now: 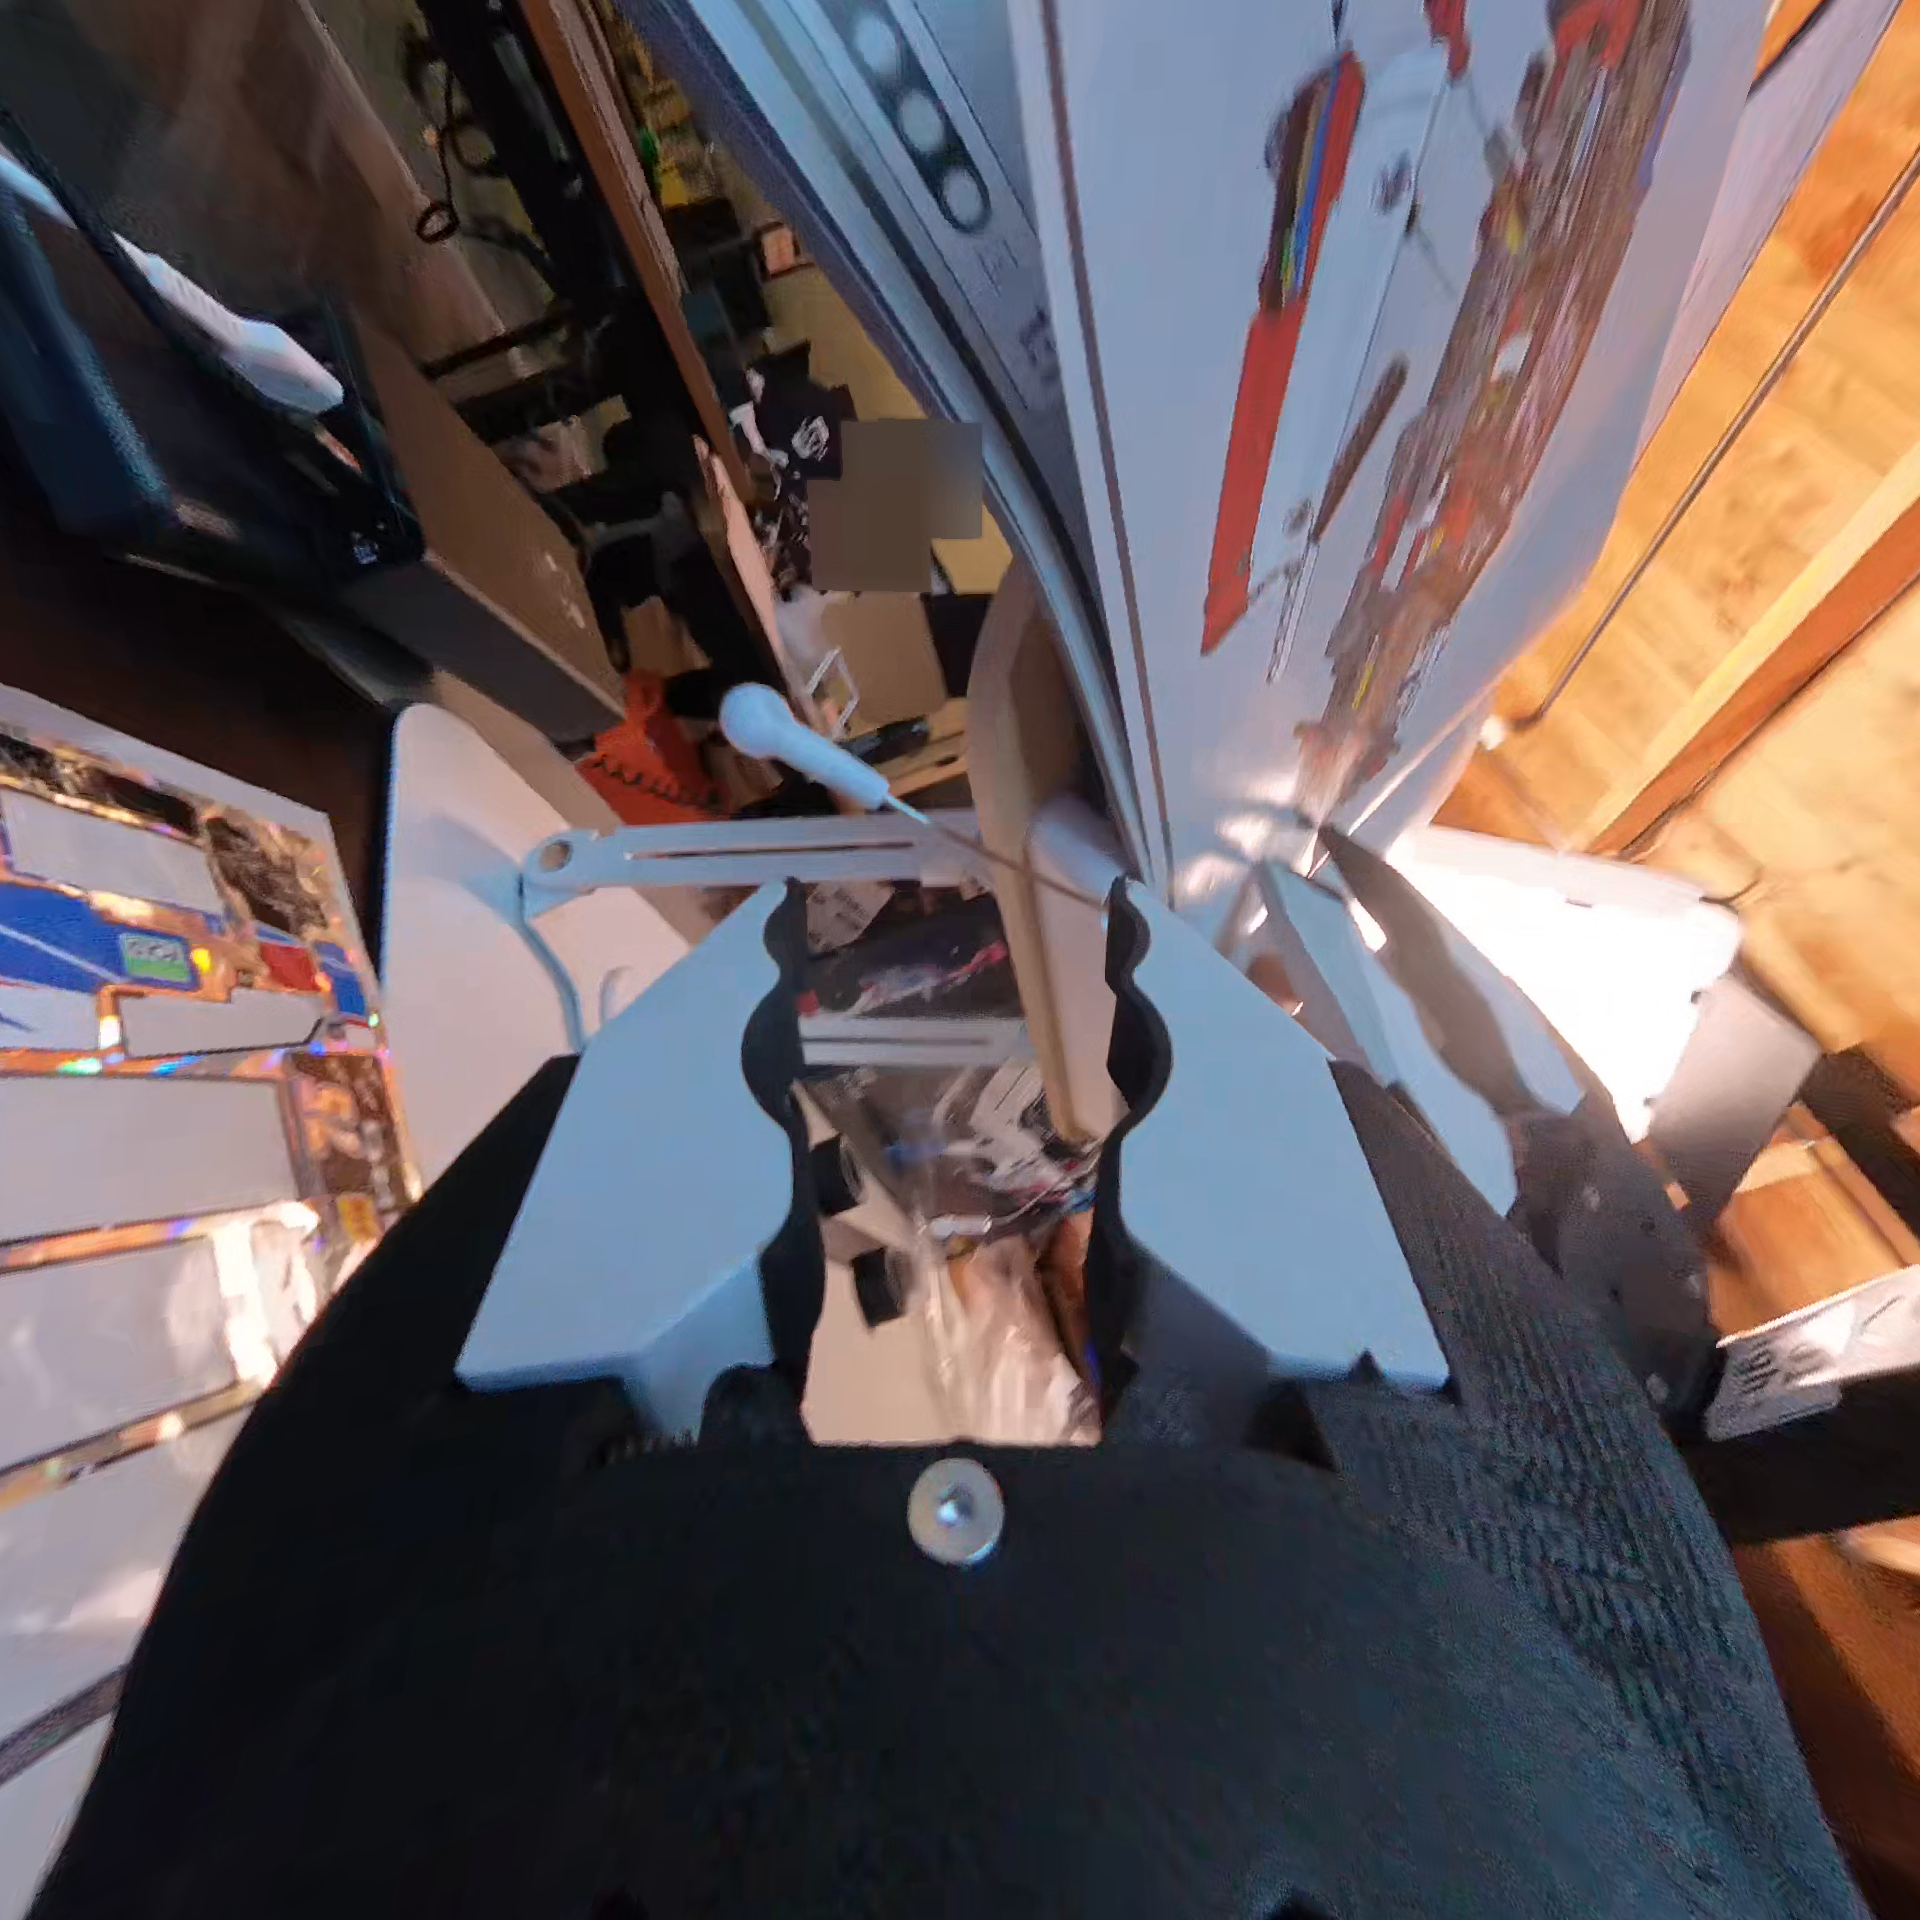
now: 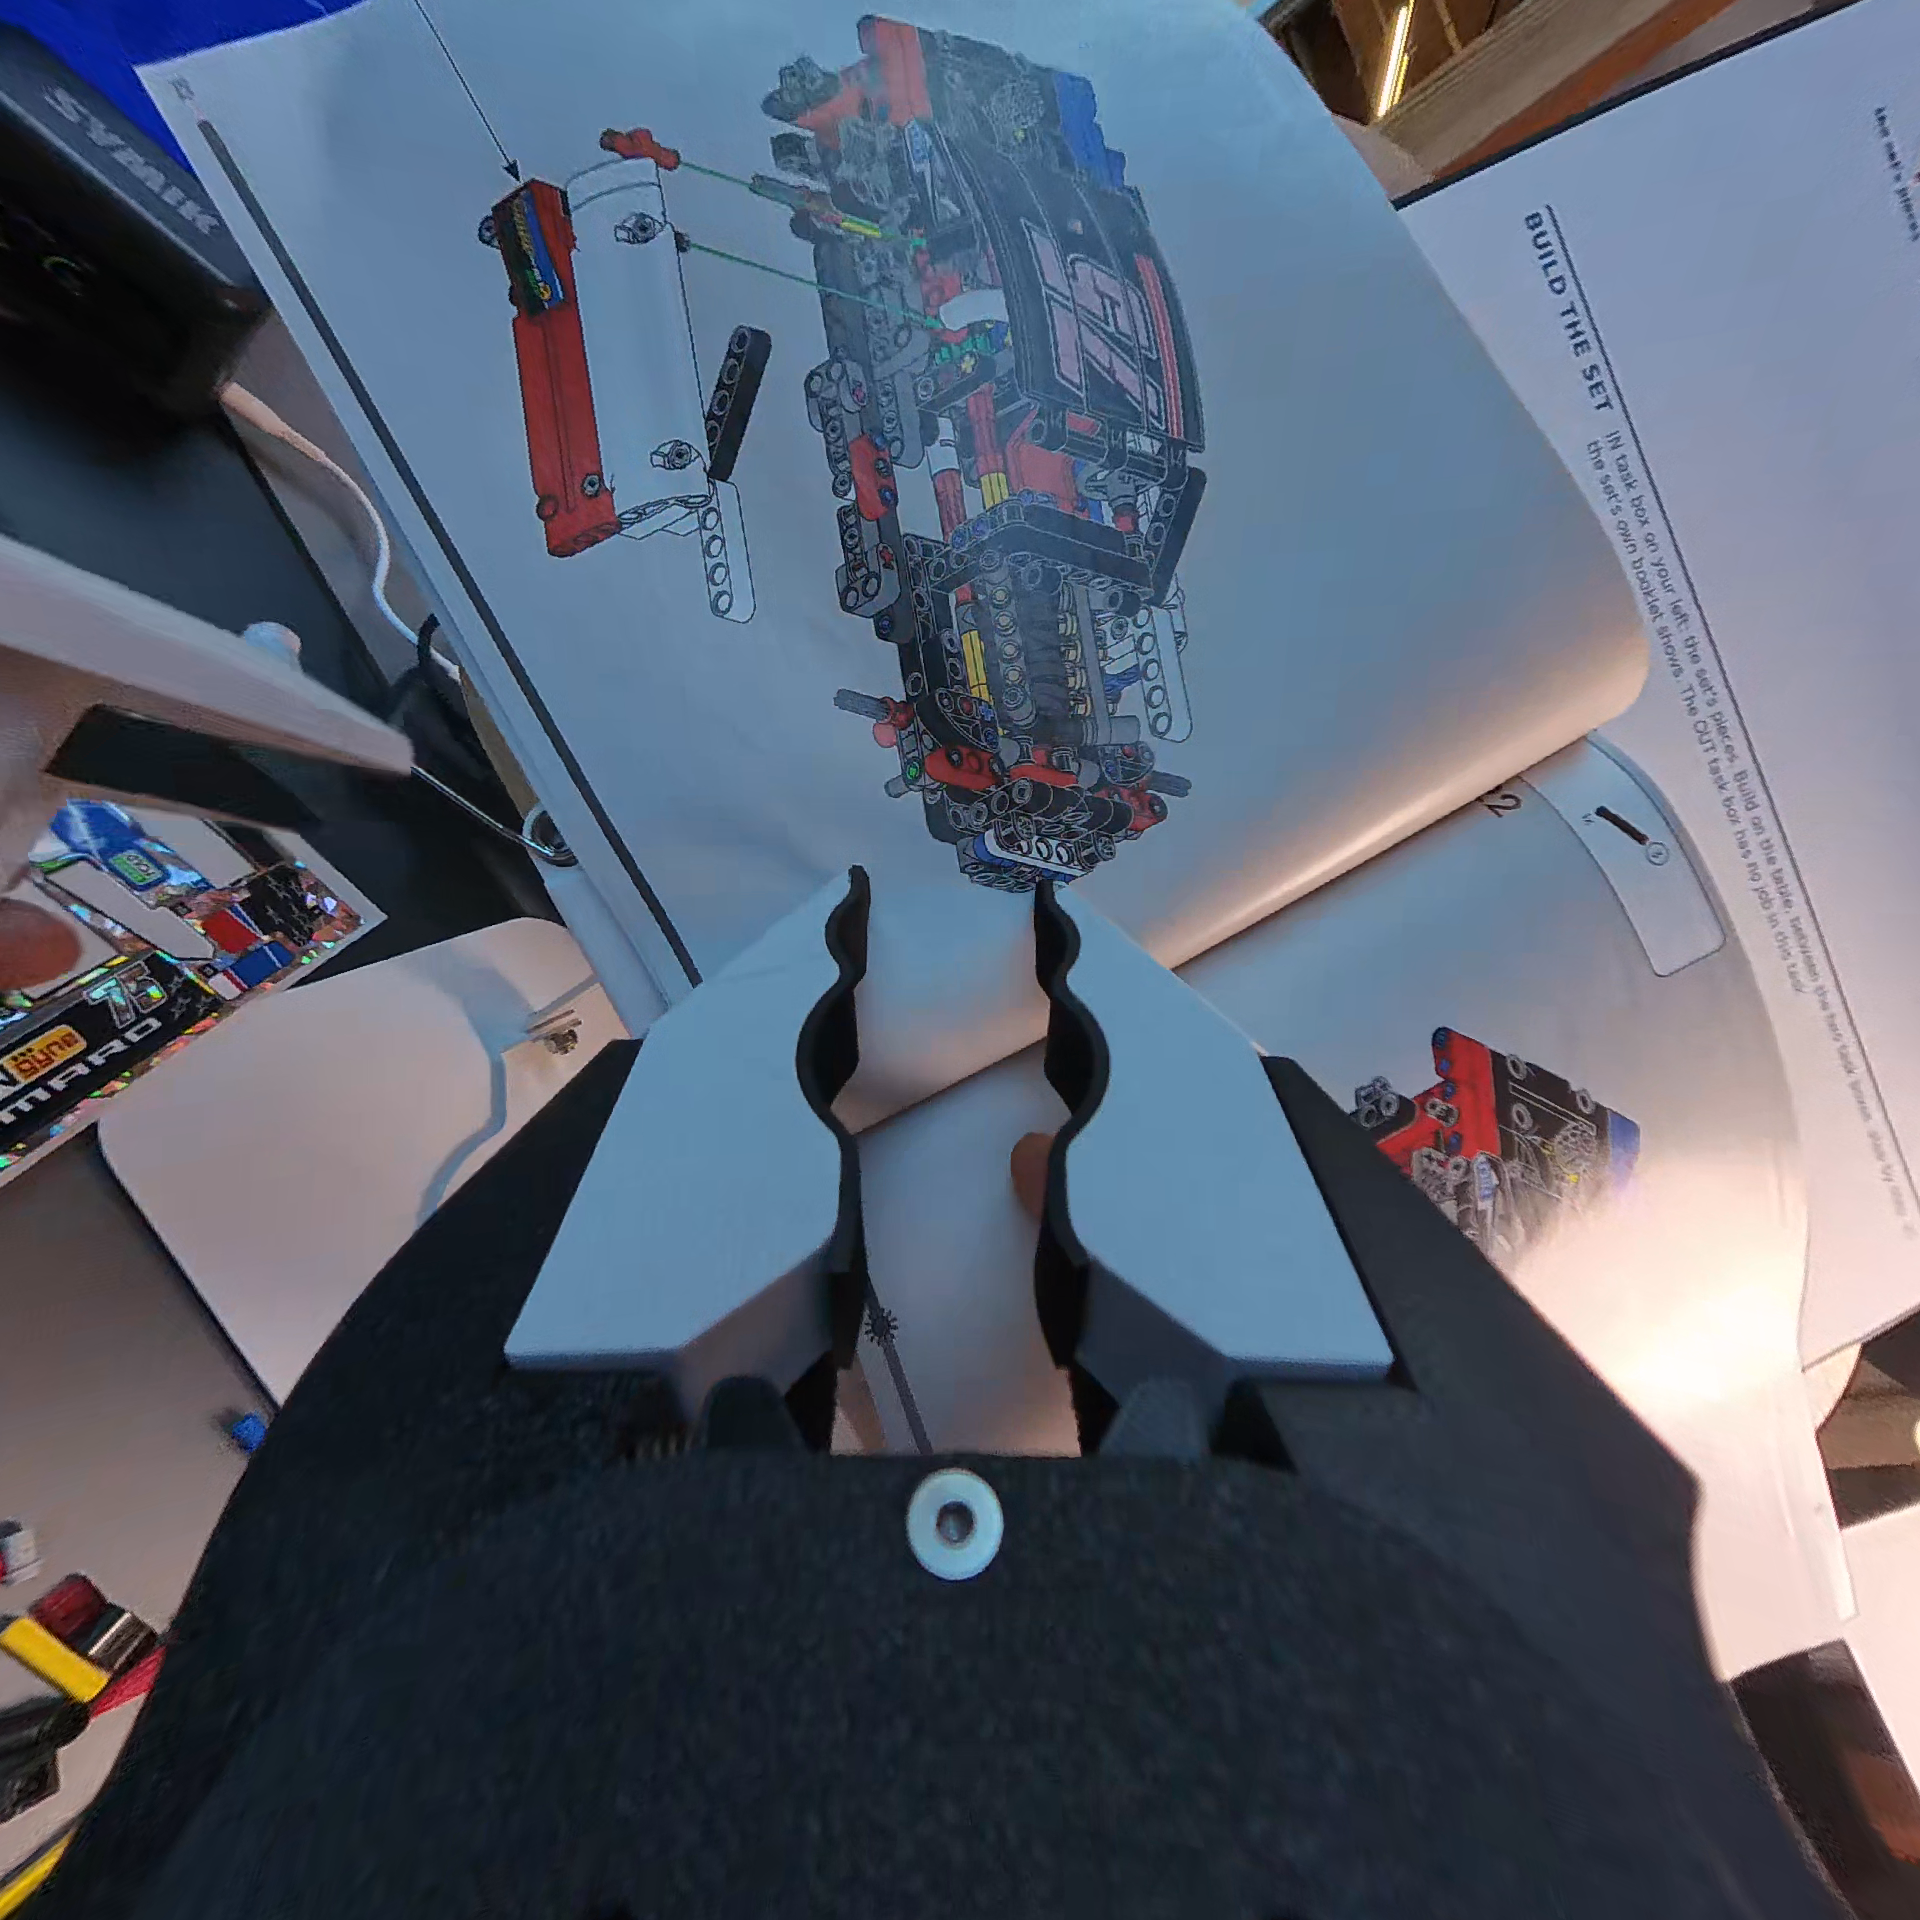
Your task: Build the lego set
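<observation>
The lego instruction booklet lies open, with one page lifted and curling; the page shows a red, black and blue car drawing. My right gripper is open, its fingers up against the lower part of the lifted page, gripping nothing. A person's fingertip shows between the fingers. My left gripper is open and empty, left of the standing pages. The right gripper also shows in the left wrist view, at the foot of the page. A clear bag of lego parts lies beyond my left fingers.
A shiny sticker sheet lies at the left and also shows in the right wrist view. A printed sheet lies right of the booklet. Loose lego pieces lie at the lower left. A white stand and a black box stand nearby.
</observation>
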{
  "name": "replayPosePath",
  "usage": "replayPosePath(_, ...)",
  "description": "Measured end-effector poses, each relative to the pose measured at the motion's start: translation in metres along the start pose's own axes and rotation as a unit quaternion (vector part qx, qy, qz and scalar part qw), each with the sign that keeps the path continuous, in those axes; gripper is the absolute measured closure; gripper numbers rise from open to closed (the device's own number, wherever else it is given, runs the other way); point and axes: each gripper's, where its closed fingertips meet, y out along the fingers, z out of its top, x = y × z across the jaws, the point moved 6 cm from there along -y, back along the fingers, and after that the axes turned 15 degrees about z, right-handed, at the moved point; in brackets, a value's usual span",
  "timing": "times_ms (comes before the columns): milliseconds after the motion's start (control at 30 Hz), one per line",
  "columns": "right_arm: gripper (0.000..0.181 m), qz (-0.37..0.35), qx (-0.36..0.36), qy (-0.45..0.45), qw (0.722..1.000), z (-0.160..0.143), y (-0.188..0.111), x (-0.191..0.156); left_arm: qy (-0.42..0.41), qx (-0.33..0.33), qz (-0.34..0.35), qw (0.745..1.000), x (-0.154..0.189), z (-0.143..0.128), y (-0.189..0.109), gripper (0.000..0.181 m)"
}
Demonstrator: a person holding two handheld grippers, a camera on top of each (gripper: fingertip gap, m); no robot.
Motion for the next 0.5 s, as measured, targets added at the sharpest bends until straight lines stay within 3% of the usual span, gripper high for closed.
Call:
replayPosePath(67, 0.152, 0.01, 0.008, 0.006, 1.0, 0.0, -0.002, 0.001, -0.056, 0.034, -0.06, 0.996, 0.005, 0.012, 0.002, 0.156)
replayPosePath(133, 0.153, 0.021, 0.016, 0.006, 1.0, -0.002, -0.003, 0.002, -0.031, 0.056, -0.06, 0.996, 0.009, 0.02, 0.001, 0.18)
replayPosePath(333, 0.154, 0.047, 0.031, 0.008, 0.998, -0.004, -0.004, 0.006, 0.055, 0.055, -0.043, 0.996, 0.027, 0.028, -0.002, 0.181)
replayPosePath(500, 0.156, 0.099, 0.018, -0.009, 0.995, -0.005, -0.005, -0.003, 0.068, 0.047, -0.023, 0.996, 0.032, 0.033, 0.005, 0.181)
